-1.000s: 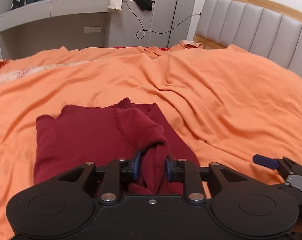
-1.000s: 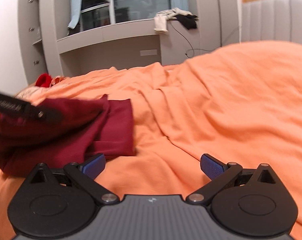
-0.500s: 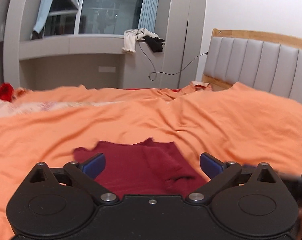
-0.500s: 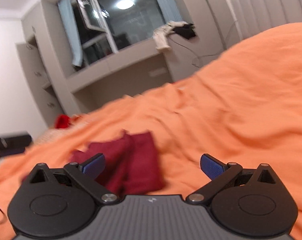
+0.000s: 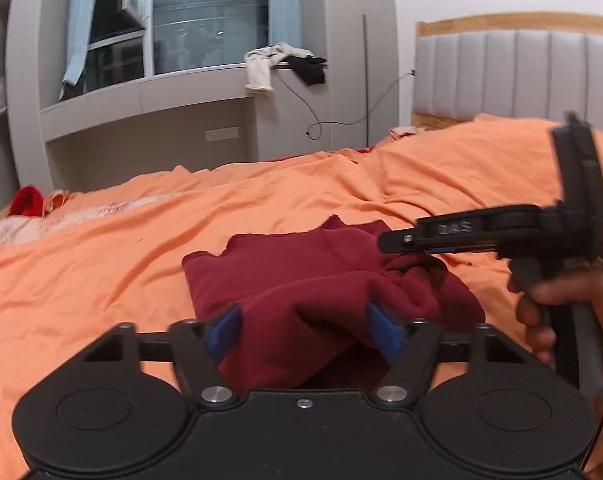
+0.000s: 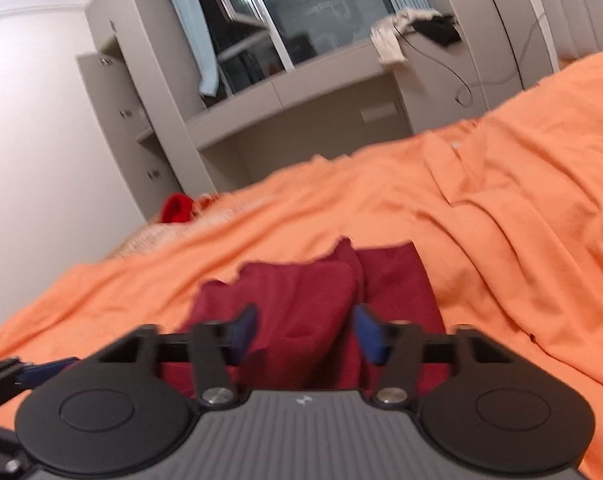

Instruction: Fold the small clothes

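Observation:
A dark red garment [image 5: 301,276] lies partly folded on the orange bedspread [image 5: 121,264]. My left gripper [image 5: 303,330] is open, its blue pads on either side of the garment's raised near fold. My right gripper [image 6: 305,330] is open too, with a ridge of the red garment [image 6: 313,296] between its blue pads. In the left wrist view the right gripper [image 5: 385,242] reaches in from the right over the garment's right edge.
A grey padded headboard [image 5: 521,76] stands at the right. A grey window unit [image 5: 161,120] with hanging clothes [image 5: 261,64] and a dangling cable is behind the bed. A small bright red item [image 5: 25,200] lies at the far left.
The left gripper let go of the garment, opened and lifted, then came back down around its near fold. The right gripper swung over and lowered onto the garment. Both sets of jaws have narrowed.

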`<move>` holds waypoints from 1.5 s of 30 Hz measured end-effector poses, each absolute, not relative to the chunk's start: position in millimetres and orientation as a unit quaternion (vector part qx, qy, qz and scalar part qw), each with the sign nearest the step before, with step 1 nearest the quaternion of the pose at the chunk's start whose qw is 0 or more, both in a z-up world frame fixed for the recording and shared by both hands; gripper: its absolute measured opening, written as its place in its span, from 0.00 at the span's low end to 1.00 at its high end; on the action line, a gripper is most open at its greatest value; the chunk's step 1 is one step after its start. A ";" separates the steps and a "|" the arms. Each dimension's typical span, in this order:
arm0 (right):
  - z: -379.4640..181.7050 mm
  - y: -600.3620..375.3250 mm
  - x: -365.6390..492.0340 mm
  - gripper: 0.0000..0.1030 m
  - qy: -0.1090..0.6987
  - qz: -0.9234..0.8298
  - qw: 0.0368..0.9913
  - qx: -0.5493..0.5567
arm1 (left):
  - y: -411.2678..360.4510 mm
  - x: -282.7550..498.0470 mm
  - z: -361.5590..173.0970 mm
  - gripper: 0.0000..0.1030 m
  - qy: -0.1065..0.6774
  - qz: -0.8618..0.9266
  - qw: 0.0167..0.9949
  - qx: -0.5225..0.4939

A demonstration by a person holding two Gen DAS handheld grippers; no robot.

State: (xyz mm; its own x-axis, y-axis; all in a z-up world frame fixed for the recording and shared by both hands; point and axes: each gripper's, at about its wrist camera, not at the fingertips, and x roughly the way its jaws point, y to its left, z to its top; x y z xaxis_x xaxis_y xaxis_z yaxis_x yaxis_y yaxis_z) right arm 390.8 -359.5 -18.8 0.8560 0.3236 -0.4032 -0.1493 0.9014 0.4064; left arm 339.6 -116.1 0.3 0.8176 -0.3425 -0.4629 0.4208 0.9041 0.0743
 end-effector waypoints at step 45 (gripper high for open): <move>-7.4 -353.4 290.8 1.00 0.202 0.174 0.964 -0.003 | -68.4 376.7 6.8 0.99 0.270 -0.153 0.945 -0.105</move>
